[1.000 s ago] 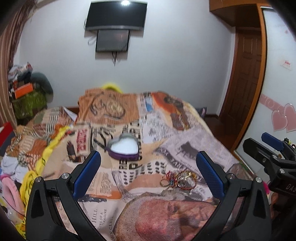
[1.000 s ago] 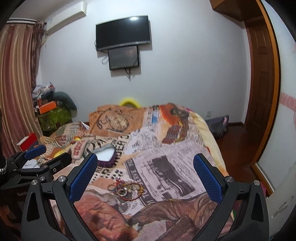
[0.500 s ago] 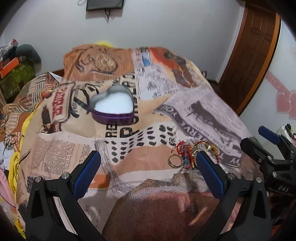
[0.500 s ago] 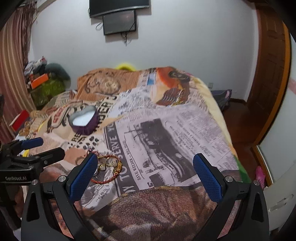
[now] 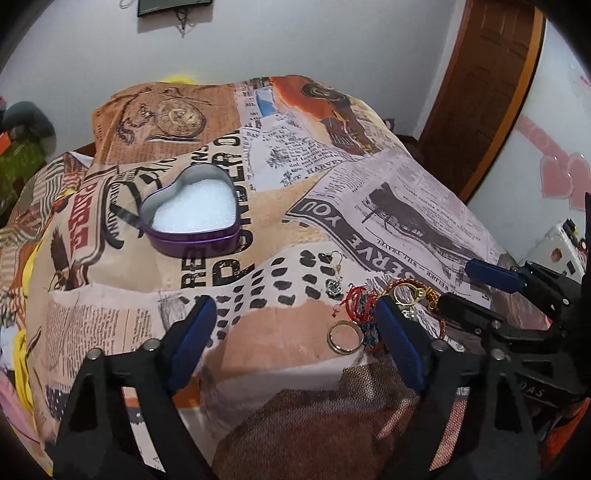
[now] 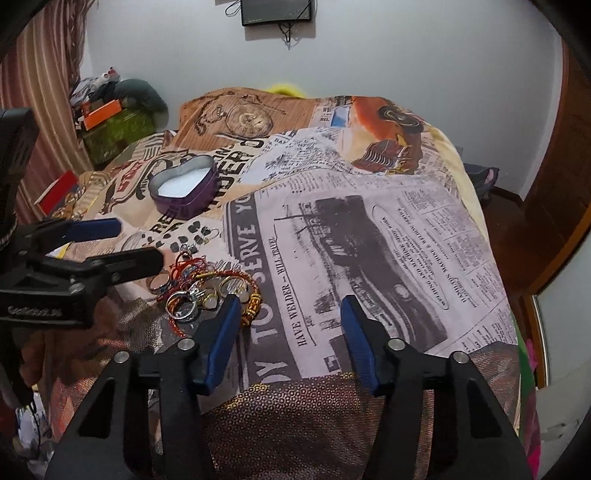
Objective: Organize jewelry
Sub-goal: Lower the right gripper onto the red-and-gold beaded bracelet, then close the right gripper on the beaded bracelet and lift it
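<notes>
A tangled jewelry pile (image 5: 364,302) (image 6: 207,291) of red cord bracelets, gold rings and a beaded bangle lies on the bed. A gold ring (image 5: 345,336) sits at its near edge and a drop earring (image 5: 334,273) just beyond it. The purple heart-shaped tin (image 5: 199,243) (image 6: 194,203) stands open farther back, lined with white padding. My left gripper (image 5: 293,314) (image 6: 138,242) is closing, with the gold ring lying just inside its right finger, untouched. My right gripper (image 6: 290,310) (image 5: 469,291) is closing over bare cover, its left finger beside the pile.
The newspaper-print bedcover (image 6: 369,229) drops off at the right toward a wooden floor and brown door (image 5: 480,74). Clutter and a curtain (image 6: 40,92) stand at the left. A screen (image 6: 277,11) hangs on the back wall.
Both grippers have tipped down and sunk toward the bed, so the pile and tin look larger and nearer. Both pairs of jaws have narrowed, the right more than the left.
</notes>
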